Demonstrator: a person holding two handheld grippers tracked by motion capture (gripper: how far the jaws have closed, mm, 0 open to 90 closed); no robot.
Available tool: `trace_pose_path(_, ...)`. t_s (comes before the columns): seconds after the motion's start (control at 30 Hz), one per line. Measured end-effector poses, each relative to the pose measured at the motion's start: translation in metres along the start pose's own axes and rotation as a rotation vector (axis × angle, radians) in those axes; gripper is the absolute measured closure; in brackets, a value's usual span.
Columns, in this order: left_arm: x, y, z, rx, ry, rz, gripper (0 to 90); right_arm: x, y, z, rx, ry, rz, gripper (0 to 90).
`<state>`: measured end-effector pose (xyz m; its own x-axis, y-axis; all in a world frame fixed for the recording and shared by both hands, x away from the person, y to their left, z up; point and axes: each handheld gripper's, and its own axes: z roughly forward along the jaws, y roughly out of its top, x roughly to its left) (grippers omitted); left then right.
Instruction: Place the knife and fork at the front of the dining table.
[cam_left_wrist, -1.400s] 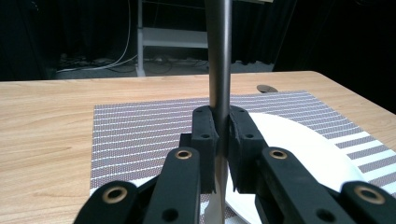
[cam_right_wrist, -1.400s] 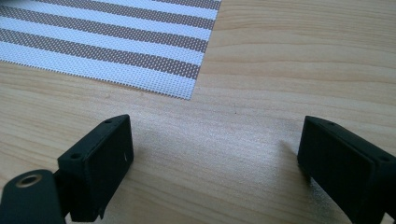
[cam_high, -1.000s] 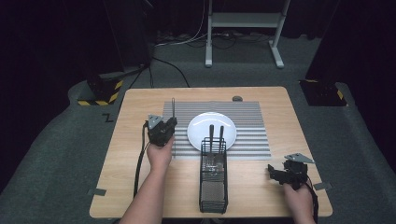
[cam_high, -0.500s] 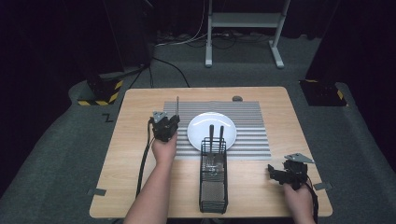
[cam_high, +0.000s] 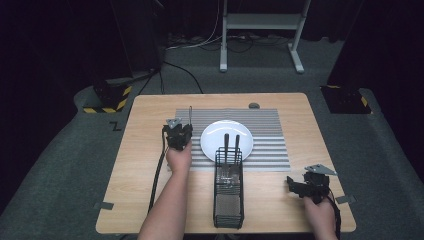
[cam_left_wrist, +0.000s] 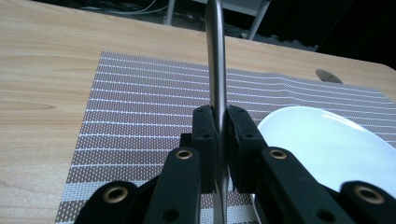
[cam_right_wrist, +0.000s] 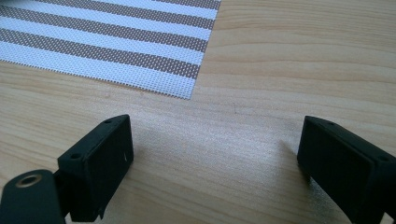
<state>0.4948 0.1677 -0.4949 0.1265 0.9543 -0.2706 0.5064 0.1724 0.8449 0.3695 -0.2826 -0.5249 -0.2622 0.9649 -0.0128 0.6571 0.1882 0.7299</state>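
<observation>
The wooden worktop (cam_high: 145, 165) carries a striped placemat (cam_high: 265, 125) laid across its far half, a little toward the right. A white plate (cam_high: 220, 134) sits on the placemat left of its middle. Just in front of the plate, a black wire cutlery basket (cam_high: 229, 200) stands across the placemat's near edge and reaches toward the worktop's near edge; two dark utensil handles (cam_high: 226, 145) rise from its far end. A small dark round object (cam_high: 254, 105) lies by the far edge, just beyond the placemat.

The left hand-held gripper (cam_high: 176, 131) hovers over the placemat's left edge, just left of the plate. Its jaws are clamped fully onto a slim metal utensil (cam_left_wrist: 215, 60), which stands upright between the pads and rises well above them; in the high view its thin stem (cam_high: 190, 114) points toward the far edge. In the left gripper view the pads press on the stem from both sides, with the placemat behind and the plate's rim at the lower right. Which kind of utensil it is cannot be told. The left forearm comes up from the near edge, the hand wrapped around the gripper's body from behind.

The right hand-held gripper (cam_high: 300, 186) rests low near the worktop's near right corner, pointing left toward the basket. Its jaws stand wide apart with nothing between them, only bare wood, and the placemat's near right corner (cam_right_wrist: 184, 91) lies just ahead of them. The right hand grips it from behind at the near edge.
</observation>
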Motion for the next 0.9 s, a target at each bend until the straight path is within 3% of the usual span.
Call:
trace_pose_path(0.37,-0.001,-0.005,0.014,0.030,0.025,-0.005,82.5,0.000,0.000,0.000,0.000,0.000,0.000,10.3)
trace_pose_path(0.53,-0.002,-0.008,0.021,0.064,0.039,-0.002,82.6,0.000,0.000,0.000,0.000,0.001,0.000,10.3)
trace_pose_path(0.9,0.004,-0.006,0.029,0.128,0.048,-0.051,82.6,0.000,0.000,0.000,0.000,0.001,0.000,10.3)
